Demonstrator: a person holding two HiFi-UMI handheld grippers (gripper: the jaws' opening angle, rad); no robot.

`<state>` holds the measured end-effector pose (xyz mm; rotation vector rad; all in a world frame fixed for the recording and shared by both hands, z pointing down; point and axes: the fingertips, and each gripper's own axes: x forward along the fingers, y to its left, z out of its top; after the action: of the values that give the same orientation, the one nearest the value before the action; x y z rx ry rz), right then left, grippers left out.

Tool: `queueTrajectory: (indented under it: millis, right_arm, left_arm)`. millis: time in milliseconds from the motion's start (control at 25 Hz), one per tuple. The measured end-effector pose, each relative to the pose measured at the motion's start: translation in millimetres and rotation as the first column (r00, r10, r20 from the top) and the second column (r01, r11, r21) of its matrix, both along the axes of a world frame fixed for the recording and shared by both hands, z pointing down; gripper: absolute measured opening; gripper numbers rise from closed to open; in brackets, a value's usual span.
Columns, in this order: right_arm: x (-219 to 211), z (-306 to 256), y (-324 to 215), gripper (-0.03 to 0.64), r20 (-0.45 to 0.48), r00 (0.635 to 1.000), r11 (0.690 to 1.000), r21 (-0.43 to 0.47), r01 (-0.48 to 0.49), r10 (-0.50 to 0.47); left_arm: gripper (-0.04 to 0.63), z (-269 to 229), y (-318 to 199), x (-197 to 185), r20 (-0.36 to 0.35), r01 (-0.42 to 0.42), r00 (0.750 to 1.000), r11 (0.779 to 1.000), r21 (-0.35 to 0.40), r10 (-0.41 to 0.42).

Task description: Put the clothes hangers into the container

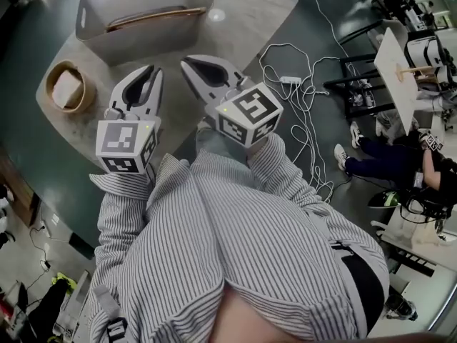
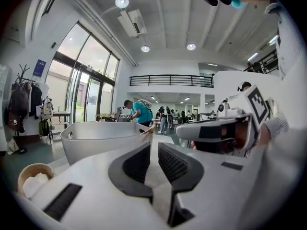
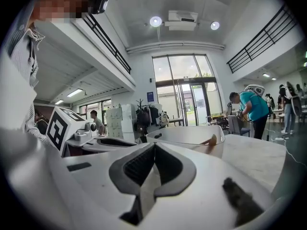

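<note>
1. Hanger [image 1: 153,17]: a wooden one lies lengthwise inside the container [image 1: 143,47]. One end pokes up at the rim in both gripper views.
2. The container is a grey tub with cut-out handles. It stands on the far part of the counter [image 1: 239,13].
3. The left gripper [image 1: 151,70] is over the counter on the near side of the container and points toward it. Its jaws stand a narrow slit apart, and only the counter shows through the gap in the left gripper view [image 2: 154,146].
4. The right gripper [image 1: 188,64] is just beside the left one, not touching it, and also aims at the container. Its pads meet at the tips with nothing between them, as the right gripper view shows [image 3: 153,146].
5. A round wooden bowl [image 1: 84,98] with something pale inside sits on the counter left of the left gripper, well apart from the container.
6. The person's striped shirt [image 1: 235,249] fills the lower part of the head view.
7. White cables [image 1: 300,109] lie in loops on the dark floor [image 1: 43,163] right of the counter.
</note>
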<state>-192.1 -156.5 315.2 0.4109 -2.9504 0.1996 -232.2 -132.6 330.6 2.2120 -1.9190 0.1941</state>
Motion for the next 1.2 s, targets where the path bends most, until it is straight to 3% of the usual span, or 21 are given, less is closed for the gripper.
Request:
queueTrajectory:
  millis: [360,840,1040,1200]
  right_arm:
    - [16.9,4.9,55.3,0.014,-0.025,0.997,0.997,0.008,-0.077,0.077]
    - [41.8,15.9,88.5,0.015,-0.063,0.998,1.0,0.003,-0.022,0.023]
    - [52.0,11.7,89.1,0.014,-0.063,0.998,1.0,-0.006,0.008,-0.009]
    - [65.0,10.7,84.5,0.015,-0.072,0.997,1.0,-0.005,0.027,-0.027]
  left_arm:
    - [0.025,-1.4,49.8,19.7,-0.044,-0.088,0.995,0.996,0.006,0.088]
    - [0.011,5.7,78.9,50.6,-0.078,-0.073,0.994,0.997,-0.015,0.072]
    - [0.011,1.3,79.1,60.0,-0.055,-0.026,0.998,0.999,-0.044,0.024]
    - [0.011,2.2,77.6,75.6,-0.056,-0.036,0.998,0.998,-0.06,0.033]
